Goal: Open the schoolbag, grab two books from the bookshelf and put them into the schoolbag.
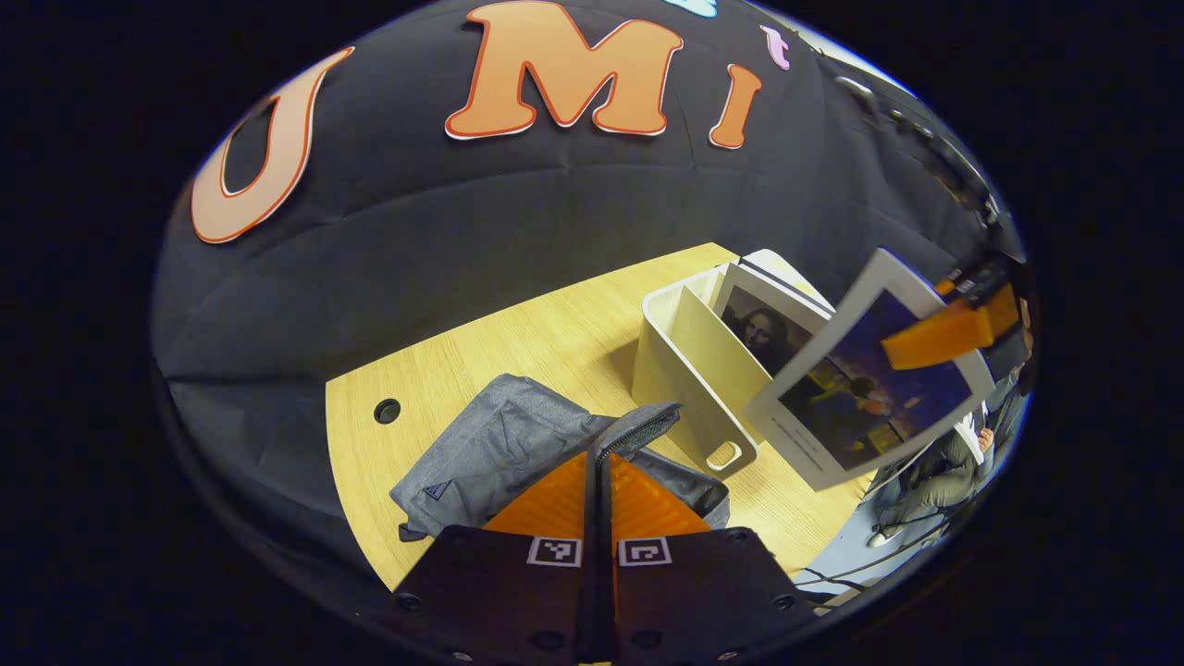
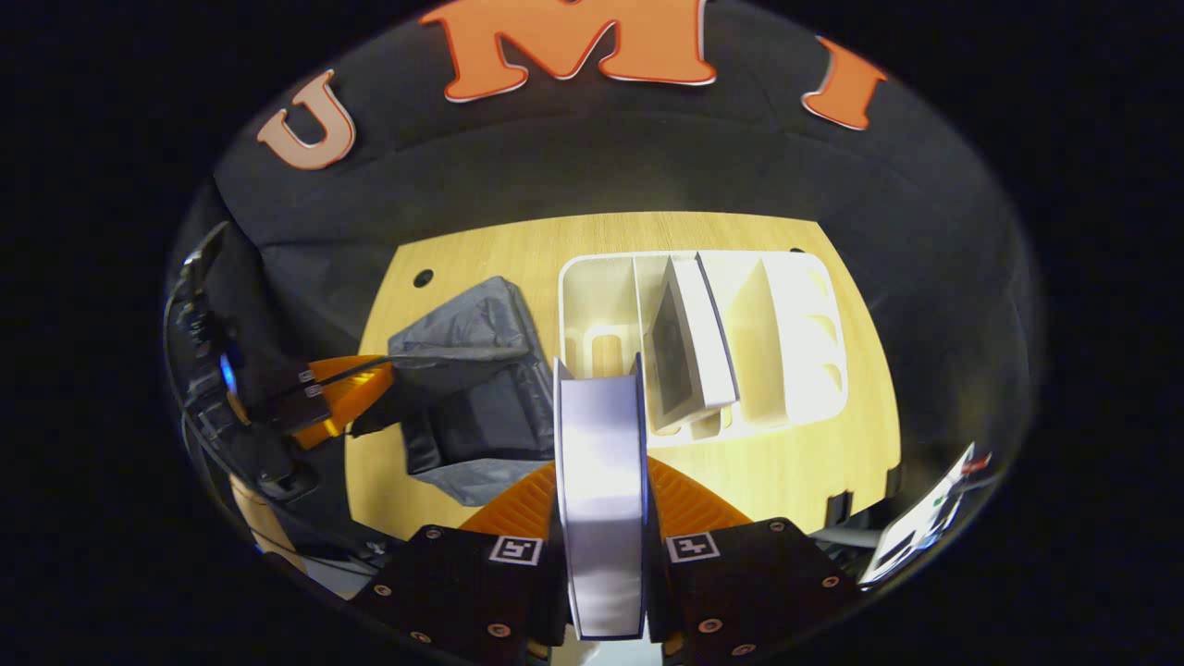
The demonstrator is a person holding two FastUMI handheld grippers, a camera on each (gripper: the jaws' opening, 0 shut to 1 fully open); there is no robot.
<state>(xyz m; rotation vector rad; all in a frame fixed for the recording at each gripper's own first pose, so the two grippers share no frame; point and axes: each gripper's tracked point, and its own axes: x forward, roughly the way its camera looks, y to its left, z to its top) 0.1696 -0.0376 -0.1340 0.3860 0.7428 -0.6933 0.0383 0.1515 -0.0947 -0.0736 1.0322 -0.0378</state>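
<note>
The grey schoolbag (image 1: 490, 444) lies on the wooden table (image 1: 527, 342), left of the white bookshelf (image 1: 680, 370). My left gripper (image 1: 599, 455) is shut on the bag's zipper-edged flap (image 1: 638, 427) and holds it up. In the right gripper view the bag (image 2: 481, 407) gapes open, with the left gripper (image 2: 379, 375) at its rim. My right gripper (image 2: 601, 467) is shut on a white-edged book (image 2: 601, 518), spine up, above the table in front of the bookshelf (image 2: 805, 351). From the left gripper view, that book (image 1: 860, 398) hangs tilted beside the shelf in the right gripper (image 1: 925, 342). Another book (image 1: 763, 328) stands in the shelf (image 2: 689, 351).
A round cable hole (image 1: 387, 410) sits near the table's left edge. The black cloth wall closes the back. A seated person (image 1: 934, 472) is off the table's right end. Papers or a card (image 2: 925, 523) lie beyond the table's near right corner.
</note>
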